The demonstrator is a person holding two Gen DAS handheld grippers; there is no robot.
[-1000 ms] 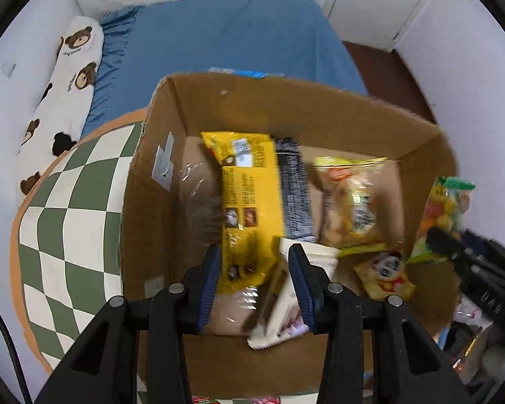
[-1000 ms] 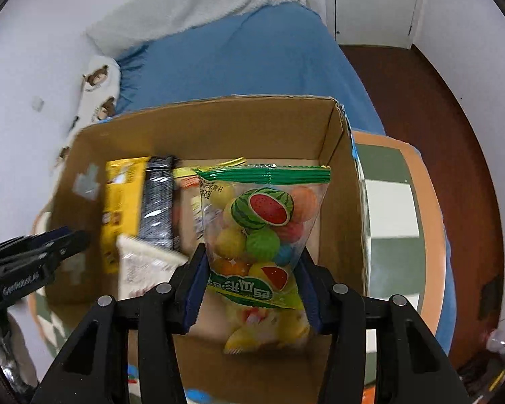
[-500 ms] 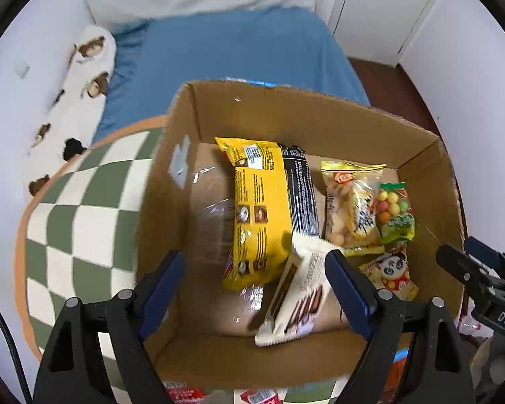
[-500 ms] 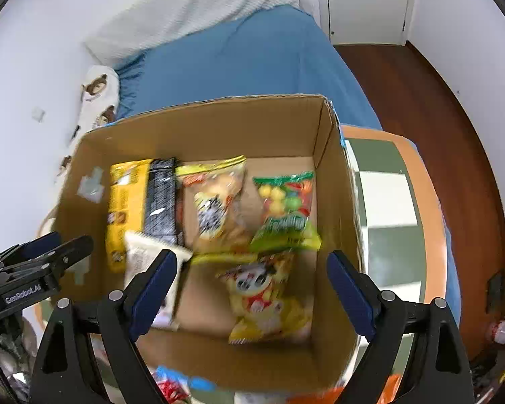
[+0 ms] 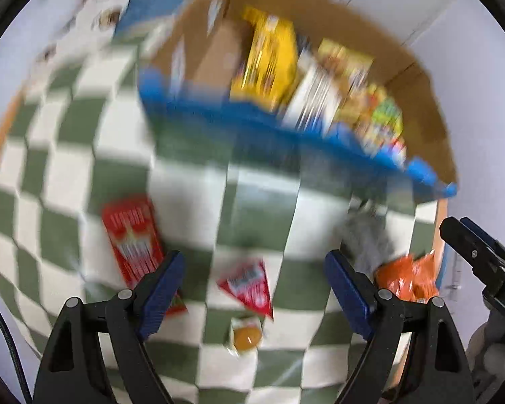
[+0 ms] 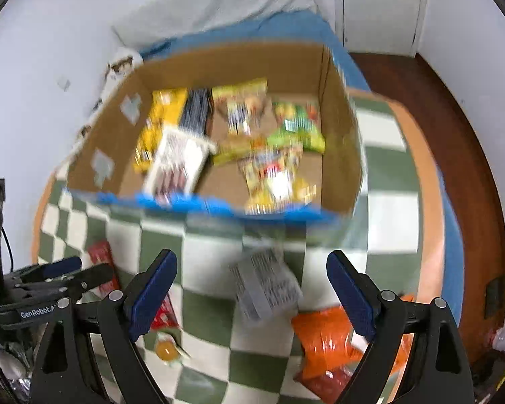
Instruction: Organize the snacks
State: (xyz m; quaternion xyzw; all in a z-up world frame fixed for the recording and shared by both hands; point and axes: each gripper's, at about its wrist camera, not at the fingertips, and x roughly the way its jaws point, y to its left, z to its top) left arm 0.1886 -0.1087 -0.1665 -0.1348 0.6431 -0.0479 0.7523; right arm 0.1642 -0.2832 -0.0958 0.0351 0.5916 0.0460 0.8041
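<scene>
Left wrist view, blurred: green-and-white checkered table (image 5: 67, 175) carries a cardboard box (image 5: 431, 107) with a blue-taped near rim; landmark = box. Inside the box lie several snack packets, among them a yellow packet (image 5: 269, 64), a white packet (image 5: 313, 97) and a green candy bag (image 6: 299, 128). In front of the box, on the table: orange bag (image 6: 323, 340) toward the right end, grey packet (image 6: 266, 282) just before the near rim, red packet (image 5: 131, 239) toward the left end, small red triangular packet (image 5: 249, 286) between them, small packet with an orange disc (image 5: 244, 335) farthest from the box. Left gripper (image 5: 254, 289) hovers before the box, jaws spread wide, holding nothing. Right gripper (image 6: 252, 289) likewise wide apart and empty, over the grey packet.
</scene>
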